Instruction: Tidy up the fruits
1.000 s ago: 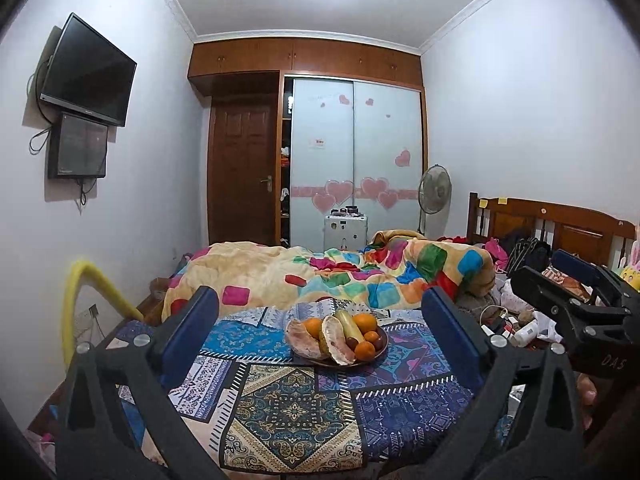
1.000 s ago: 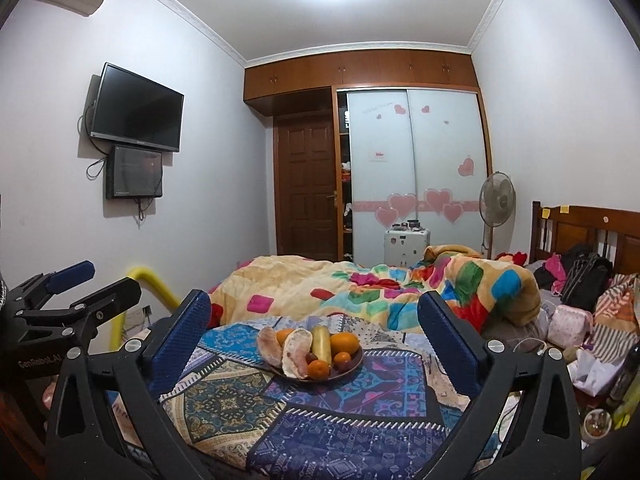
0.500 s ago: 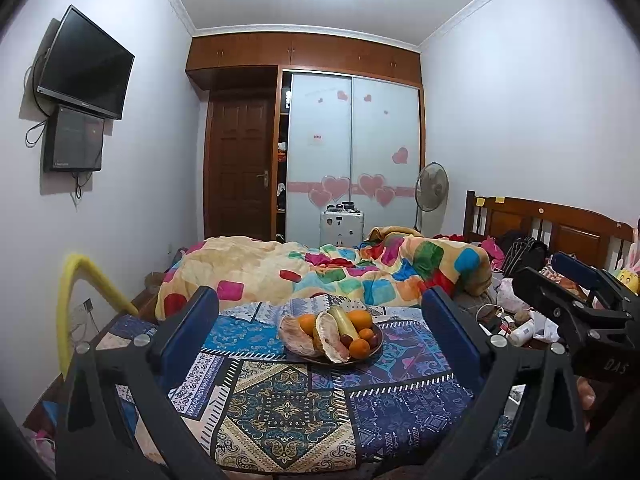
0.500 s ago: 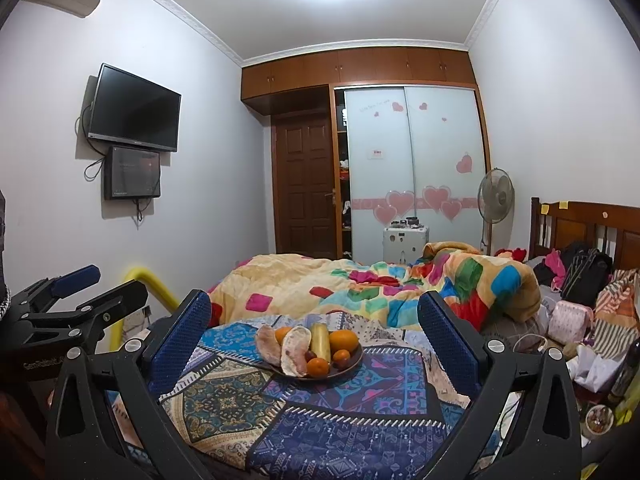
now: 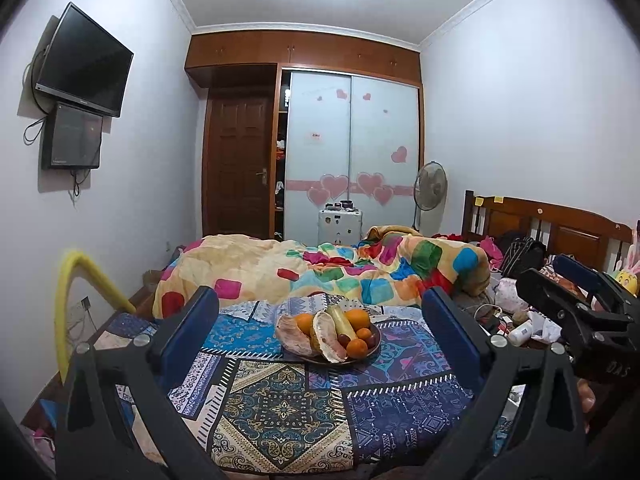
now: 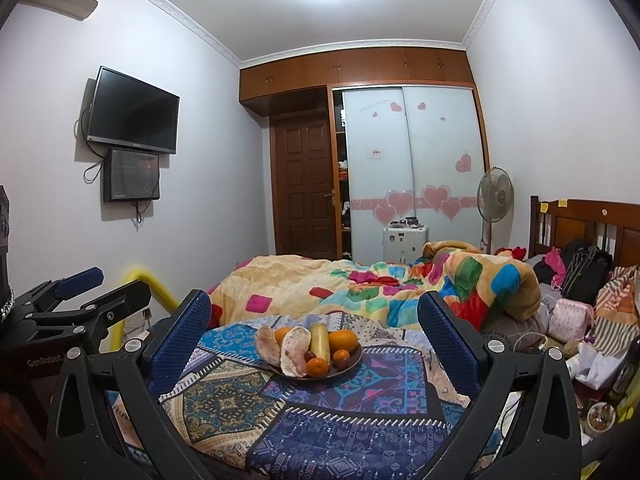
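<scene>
A dark plate [image 5: 374, 350] of fruit sits on a round table with a patterned blue cloth [image 5: 288, 404]. It holds several oranges [image 5: 357, 318], a pale yellow long fruit [image 5: 342, 320], small dark red fruits and two pinkish shell-like pieces [image 5: 326, 336]. The plate also shows in the right wrist view [image 6: 354, 360]. My left gripper [image 5: 320, 312] is open and empty, short of the plate. My right gripper [image 6: 314, 316] is open and empty, also short of it. Each gripper shows at the edge of the other's view.
A bed with a colourful patchwork quilt [image 5: 320, 268] lies right behind the table. A yellow curved tube [image 5: 76, 292] stands at the left. Bags and clutter [image 6: 580, 320] crowd the right by the wooden headboard. A wardrobe, door and fan are at the back.
Both views have tilted upward a little, so the plate sits lower in the frame. Both grippers stay open and nothing on the plate has moved.
</scene>
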`<state>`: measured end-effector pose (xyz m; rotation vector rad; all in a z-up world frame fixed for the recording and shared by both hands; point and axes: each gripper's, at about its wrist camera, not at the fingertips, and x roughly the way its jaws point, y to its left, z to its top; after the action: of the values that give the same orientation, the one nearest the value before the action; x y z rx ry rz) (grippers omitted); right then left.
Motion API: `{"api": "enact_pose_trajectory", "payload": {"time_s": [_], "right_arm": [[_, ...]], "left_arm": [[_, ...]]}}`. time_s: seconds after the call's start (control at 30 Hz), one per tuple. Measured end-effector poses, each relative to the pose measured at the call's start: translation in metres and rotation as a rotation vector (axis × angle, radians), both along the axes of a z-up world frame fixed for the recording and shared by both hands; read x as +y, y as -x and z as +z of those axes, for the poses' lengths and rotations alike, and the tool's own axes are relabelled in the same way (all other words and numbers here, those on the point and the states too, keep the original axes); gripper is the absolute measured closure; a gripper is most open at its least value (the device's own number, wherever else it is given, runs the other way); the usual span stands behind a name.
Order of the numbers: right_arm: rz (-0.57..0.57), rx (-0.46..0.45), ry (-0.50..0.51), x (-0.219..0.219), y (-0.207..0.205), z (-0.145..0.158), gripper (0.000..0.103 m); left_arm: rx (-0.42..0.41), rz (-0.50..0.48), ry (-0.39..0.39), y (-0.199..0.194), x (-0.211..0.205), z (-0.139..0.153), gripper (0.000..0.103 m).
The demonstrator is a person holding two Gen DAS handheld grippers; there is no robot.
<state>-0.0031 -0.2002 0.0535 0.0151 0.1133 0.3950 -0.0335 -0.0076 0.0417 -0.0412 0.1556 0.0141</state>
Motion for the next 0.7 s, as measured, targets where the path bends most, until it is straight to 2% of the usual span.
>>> {"api": "enact_pose_trajectory", "payload": {"time_s": [0.7], "right_arm": [[-0.001,0.001,-0.002,-0.0009,0.0001,-0.0007,0.000]], "left_arm": [[0.007,-0.005,0.005,-0.0054,-0.0008,-0.0023,0.000]]}}
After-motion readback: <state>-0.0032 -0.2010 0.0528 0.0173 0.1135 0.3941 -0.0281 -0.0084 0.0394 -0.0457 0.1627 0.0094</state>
